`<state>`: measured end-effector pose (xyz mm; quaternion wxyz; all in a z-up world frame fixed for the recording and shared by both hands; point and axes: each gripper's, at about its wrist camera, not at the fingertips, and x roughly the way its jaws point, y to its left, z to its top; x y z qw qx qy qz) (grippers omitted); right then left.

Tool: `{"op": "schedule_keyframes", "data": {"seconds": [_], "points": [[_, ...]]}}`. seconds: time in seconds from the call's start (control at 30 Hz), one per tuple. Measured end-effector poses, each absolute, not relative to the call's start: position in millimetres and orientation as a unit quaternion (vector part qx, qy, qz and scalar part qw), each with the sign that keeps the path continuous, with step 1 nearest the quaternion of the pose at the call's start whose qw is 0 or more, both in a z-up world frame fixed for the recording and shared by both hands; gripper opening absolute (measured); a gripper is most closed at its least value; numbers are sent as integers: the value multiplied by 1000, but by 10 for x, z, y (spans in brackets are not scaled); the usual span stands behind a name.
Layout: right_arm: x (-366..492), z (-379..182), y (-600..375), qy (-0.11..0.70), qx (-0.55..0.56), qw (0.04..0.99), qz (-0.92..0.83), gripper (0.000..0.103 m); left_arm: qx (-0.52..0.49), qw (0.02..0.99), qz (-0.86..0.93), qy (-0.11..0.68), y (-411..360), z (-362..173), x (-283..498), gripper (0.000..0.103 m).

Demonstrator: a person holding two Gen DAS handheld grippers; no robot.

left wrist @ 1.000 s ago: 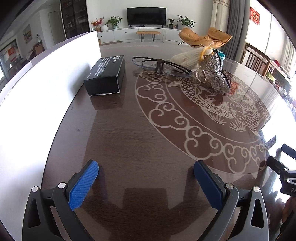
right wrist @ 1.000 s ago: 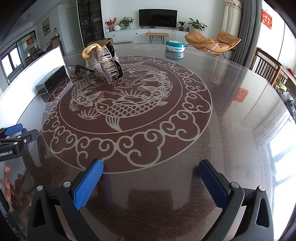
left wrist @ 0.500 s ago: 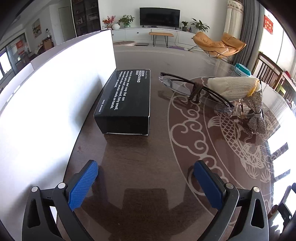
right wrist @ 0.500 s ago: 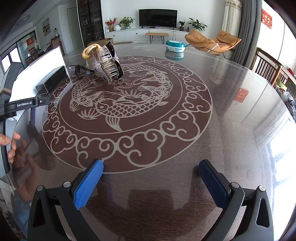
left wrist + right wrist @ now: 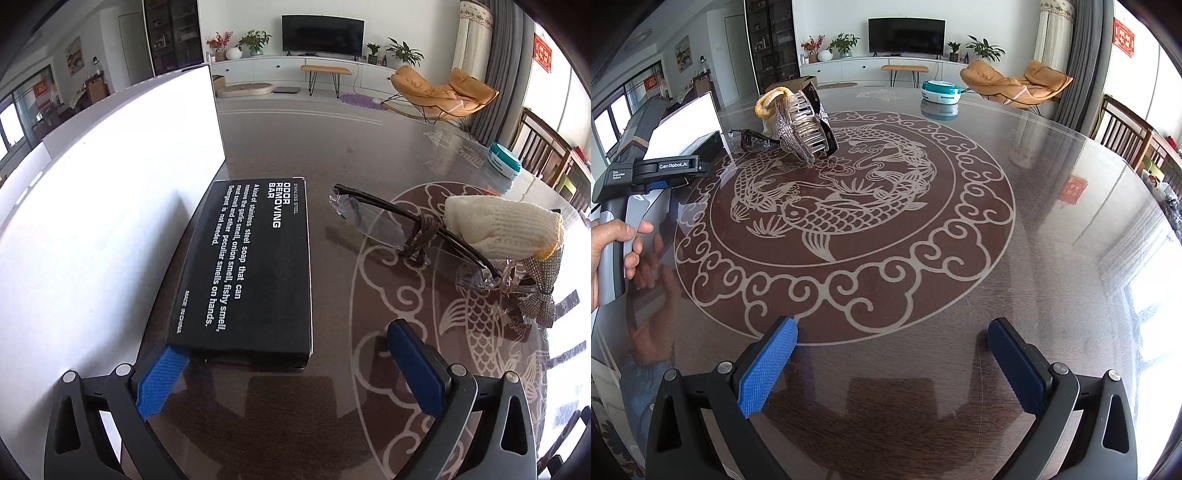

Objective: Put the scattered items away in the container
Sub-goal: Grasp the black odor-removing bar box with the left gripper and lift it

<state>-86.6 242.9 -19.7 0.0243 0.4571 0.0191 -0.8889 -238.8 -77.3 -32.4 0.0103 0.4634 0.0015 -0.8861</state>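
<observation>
Left gripper [image 5: 286, 363] spread wide, approaching black box [image 5: 245, 269].
Box lay just ahead between the pads; recommended squaring up and straddling both long edges before closing.

One box [image 5: 251, 266]; one glasses [image 5: 406, 229]; one glove [image 5: 502, 229]

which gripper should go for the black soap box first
Left. The left gripper is open right at the near end of the black soap box, beside the white container. The right gripper is open over bare table, well away from it.
</observation>
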Motion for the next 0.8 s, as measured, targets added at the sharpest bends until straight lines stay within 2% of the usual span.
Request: {"op": "schedule_keyframes", "data": {"seconds": [0.37, 0.4, 0.43, 0.47, 0.5, 0.8], "points": [[-867, -200, 2428, 19, 457, 24, -889, 103, 463, 3, -886, -5, -633, -332, -2710, 103], [-867, -201, 2428, 19, 457, 24, -889, 103, 459, -3, -888, -8, -614, -318, -2697, 96], [-867, -201, 2428, 19, 457, 24, -889, 103, 452, -10, -892, -12, -592, -301, -2673, 82], [-867, -202, 2426, 19, 457, 24, -889, 103, 445, -17, -895, -16, -566, -285, -2637, 74], [-868, -202, 2426, 19, 457, 24, -889, 103, 438, -24, -898, -20, -532, -269, -2620, 59], [-869, -203, 2428, 19, 457, 24, -889, 103, 433, -87, -895, -56, -139, -247, -2095, 58]]}}
